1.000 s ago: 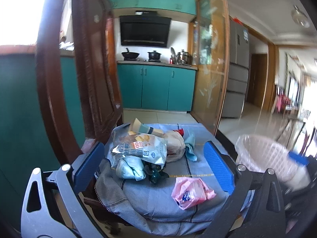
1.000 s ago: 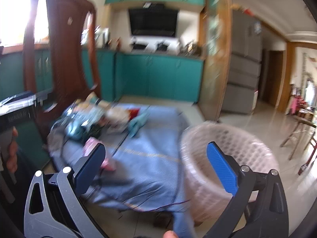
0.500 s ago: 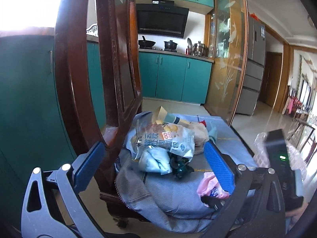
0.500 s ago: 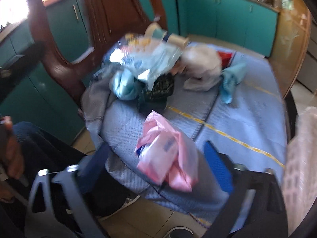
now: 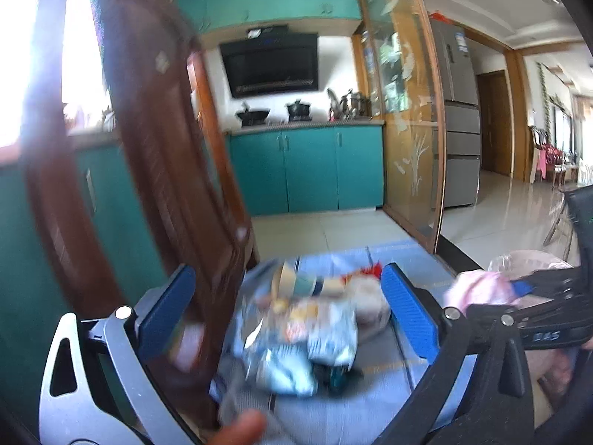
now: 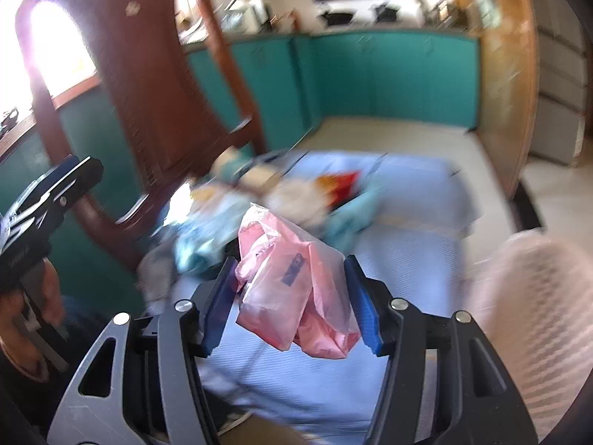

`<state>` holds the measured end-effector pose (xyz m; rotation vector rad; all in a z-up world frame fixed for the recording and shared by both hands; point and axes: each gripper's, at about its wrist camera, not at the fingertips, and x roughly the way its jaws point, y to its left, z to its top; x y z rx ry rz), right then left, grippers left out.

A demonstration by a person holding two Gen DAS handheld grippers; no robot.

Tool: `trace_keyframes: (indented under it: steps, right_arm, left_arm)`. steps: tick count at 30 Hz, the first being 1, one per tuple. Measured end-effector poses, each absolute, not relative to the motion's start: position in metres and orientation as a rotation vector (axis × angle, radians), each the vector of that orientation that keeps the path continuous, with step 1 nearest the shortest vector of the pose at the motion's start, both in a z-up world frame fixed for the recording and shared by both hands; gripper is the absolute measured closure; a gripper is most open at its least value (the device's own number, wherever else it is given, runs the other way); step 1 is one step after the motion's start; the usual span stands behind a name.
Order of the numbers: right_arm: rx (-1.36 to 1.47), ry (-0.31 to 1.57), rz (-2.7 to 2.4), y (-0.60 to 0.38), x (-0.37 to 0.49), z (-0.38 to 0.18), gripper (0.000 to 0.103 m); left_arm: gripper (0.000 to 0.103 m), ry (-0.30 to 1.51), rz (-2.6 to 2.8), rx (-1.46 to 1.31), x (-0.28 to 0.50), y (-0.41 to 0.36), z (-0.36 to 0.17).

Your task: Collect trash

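Since the earlier frame, the pink bag (image 6: 296,282) has been lifted off the blue cloth (image 6: 407,259), pinched by the right tool (image 6: 292,296), whose jaws are closing. One piece is secured for the bin (image 6: 537,315). The left tool (image 5: 289,311) is spread, empty, above the remaining trash pile (image 5: 307,333).

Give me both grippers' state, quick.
Left gripper: open, holding nothing.
Right gripper: closing on the pink plastic bag, pads touching it.

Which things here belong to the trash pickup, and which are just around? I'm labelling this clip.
Job: pink plastic bag between the closing right gripper; wrapper pile; lined bin.
Around: wooden chair, blue cloth, teal cabinets.
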<state>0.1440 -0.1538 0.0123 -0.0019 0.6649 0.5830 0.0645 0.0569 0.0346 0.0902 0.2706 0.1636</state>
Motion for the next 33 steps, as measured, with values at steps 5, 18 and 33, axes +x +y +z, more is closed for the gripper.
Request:
trace_keyframes:
  steps: [5,18,33]
  right_arm:
    - [0.039,0.615,0.404,-0.214,0.145,0.019,0.045]
    - [0.05,0.661,0.052,-0.309,0.142,-0.008,0.044]
    - [0.024,0.734,0.099,-0.288,0.148,-0.015,0.039]
  left_arm:
    - [0.003,0.239,0.055,0.106,0.085,0.032,0.048]
    - [0.003,0.267,0.121,0.121,0.084,0.03,0.028]
    - [0.003,0.617,0.127,0.068,0.14,0.061,-0.01]
